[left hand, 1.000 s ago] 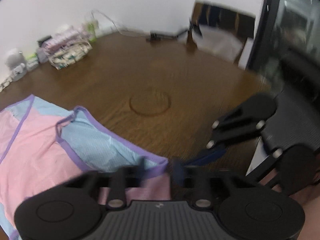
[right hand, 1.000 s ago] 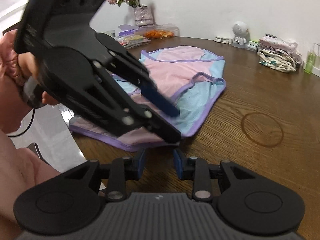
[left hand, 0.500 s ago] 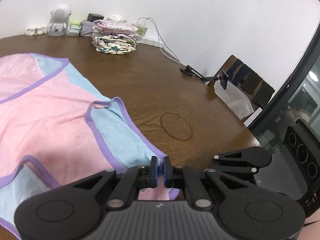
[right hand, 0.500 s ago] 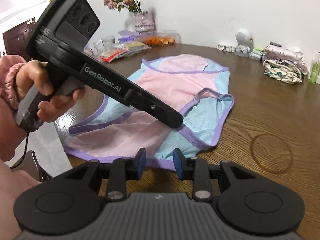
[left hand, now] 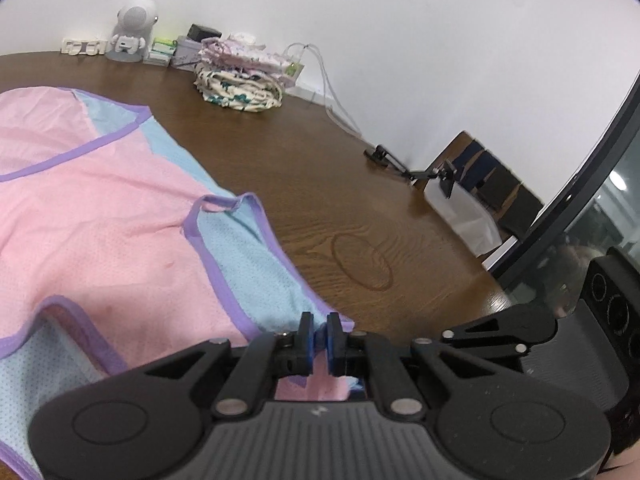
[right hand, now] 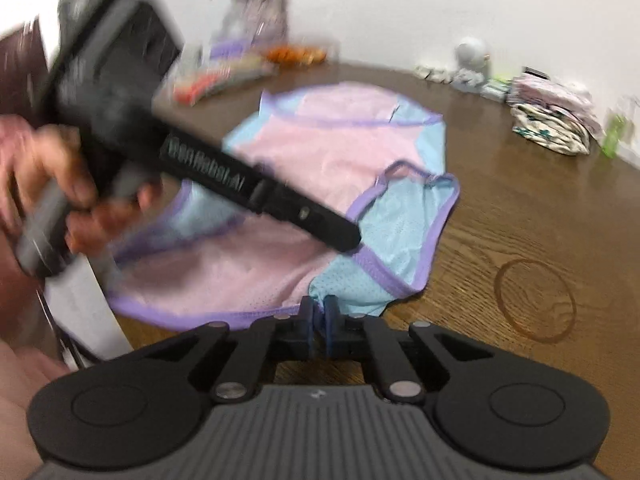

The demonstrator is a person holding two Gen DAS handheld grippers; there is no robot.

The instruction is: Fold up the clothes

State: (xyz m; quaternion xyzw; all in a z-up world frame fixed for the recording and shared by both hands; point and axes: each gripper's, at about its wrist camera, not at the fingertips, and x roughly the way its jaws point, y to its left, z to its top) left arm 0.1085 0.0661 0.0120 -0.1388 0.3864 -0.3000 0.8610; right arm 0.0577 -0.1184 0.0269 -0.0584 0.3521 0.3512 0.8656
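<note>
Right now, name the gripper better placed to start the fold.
The right gripper, probably: its jaws have just closed on the garment's near blue edge, so it can lift that over first. The left gripper is shut on the garment farther in.

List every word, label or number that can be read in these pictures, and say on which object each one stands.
"GenRobot.AI": white lettering along the black side of the left gripper, seen from the right wrist camera; blurred, but just readable.
Small white logo mark on the grey body of each gripper: a symbol, not readable text.
Small boxes by the wall: print too small to read.
Snack packets: too blurred to read.
</note>
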